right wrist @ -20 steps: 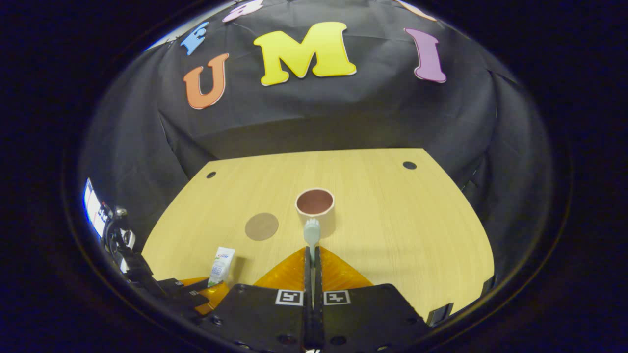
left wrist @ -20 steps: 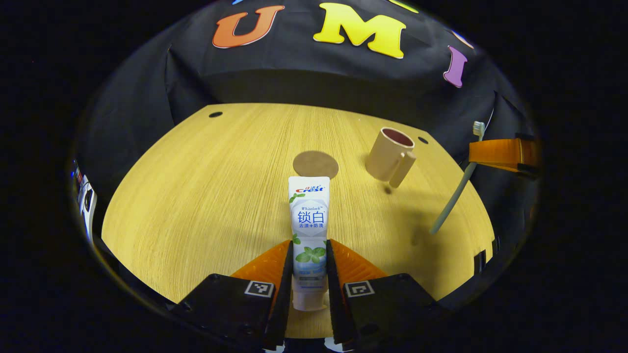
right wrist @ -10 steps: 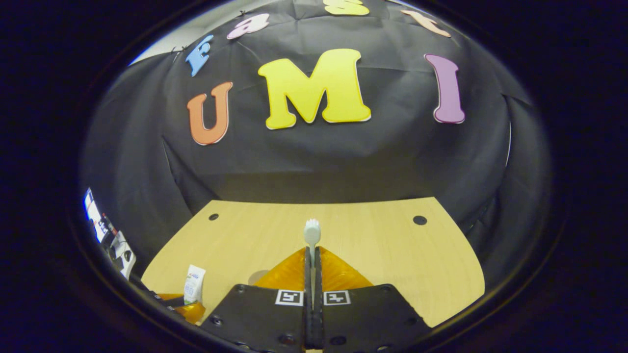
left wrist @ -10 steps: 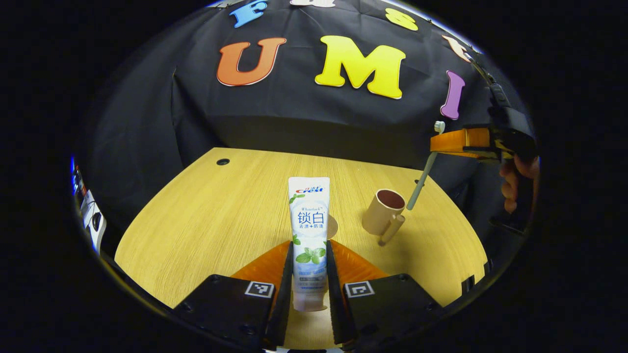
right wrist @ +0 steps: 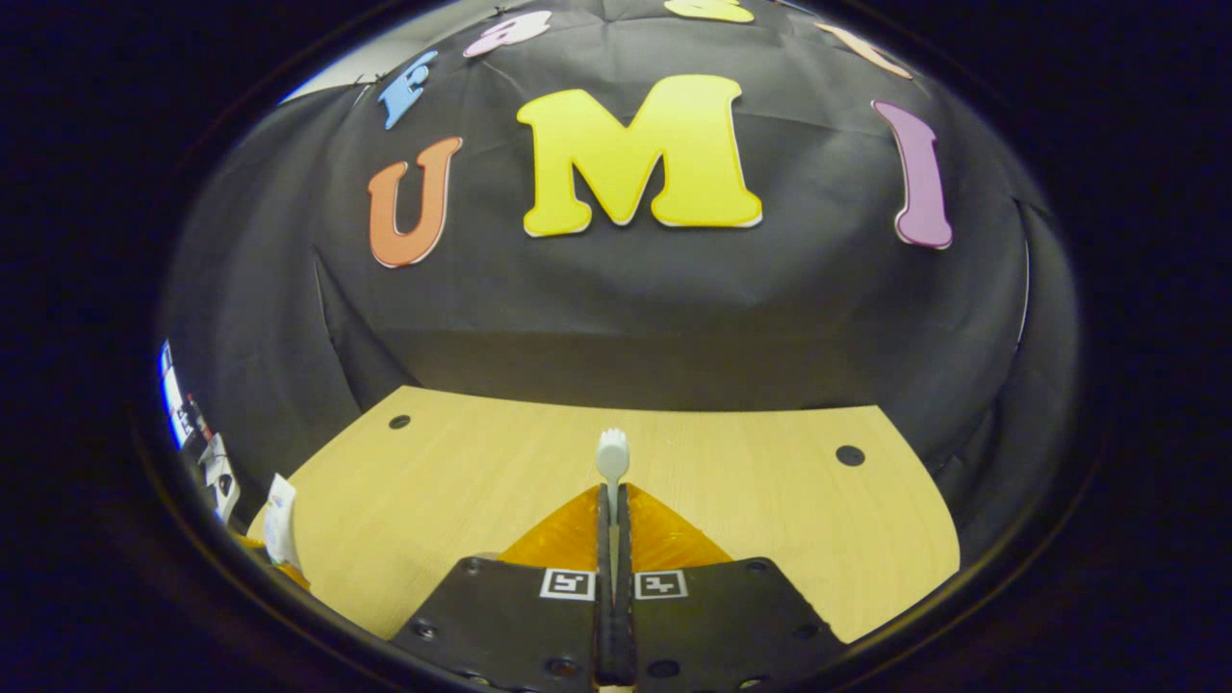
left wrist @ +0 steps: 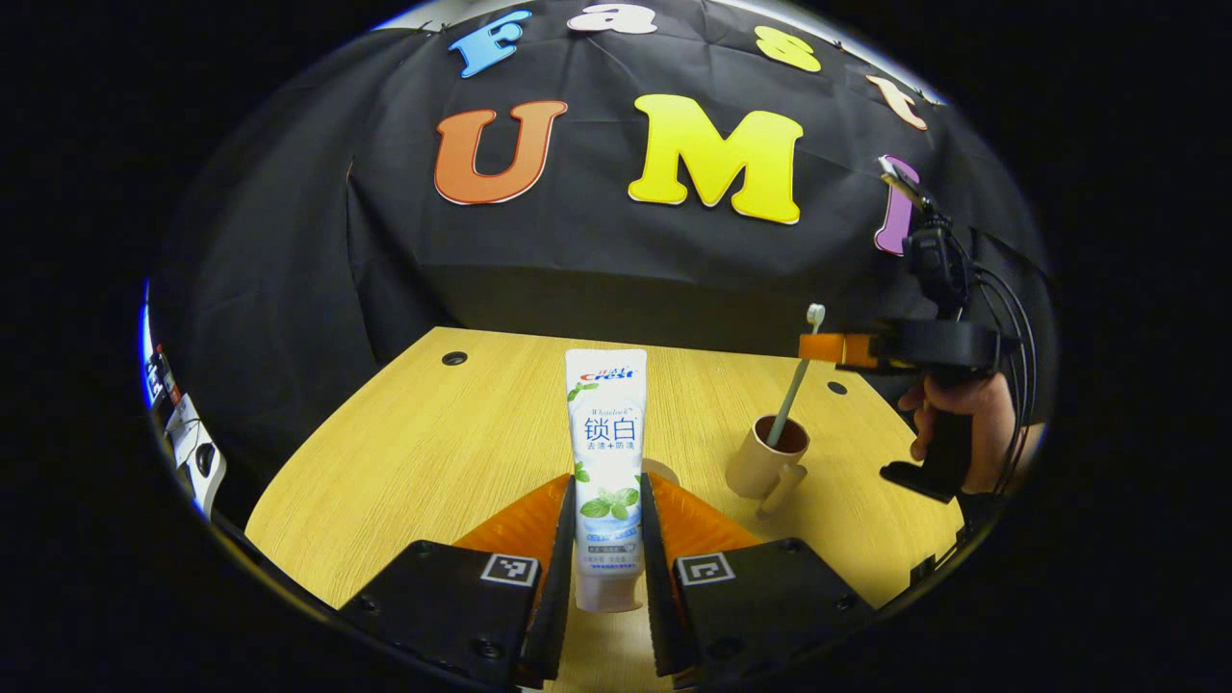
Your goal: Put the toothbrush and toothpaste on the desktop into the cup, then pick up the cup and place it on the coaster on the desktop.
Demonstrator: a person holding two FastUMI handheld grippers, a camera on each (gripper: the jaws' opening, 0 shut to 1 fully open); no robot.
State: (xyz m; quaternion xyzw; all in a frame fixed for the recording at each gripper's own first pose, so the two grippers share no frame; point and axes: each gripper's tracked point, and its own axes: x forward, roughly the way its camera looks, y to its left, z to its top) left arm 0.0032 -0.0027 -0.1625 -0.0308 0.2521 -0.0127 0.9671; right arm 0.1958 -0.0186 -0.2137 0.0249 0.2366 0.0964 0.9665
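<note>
Toothpaste tube [left wrist: 606,462], left gripper view: brand "Crest" at top, "Whitelock" below, large characters "锁白" mid-tube, smaller line under them illegible. Black-and-white square markers [left wrist: 507,569] on gripper body, no text

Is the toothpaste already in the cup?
No, the toothpaste is clamped upright in the left gripper, apart from the cup.
</note>
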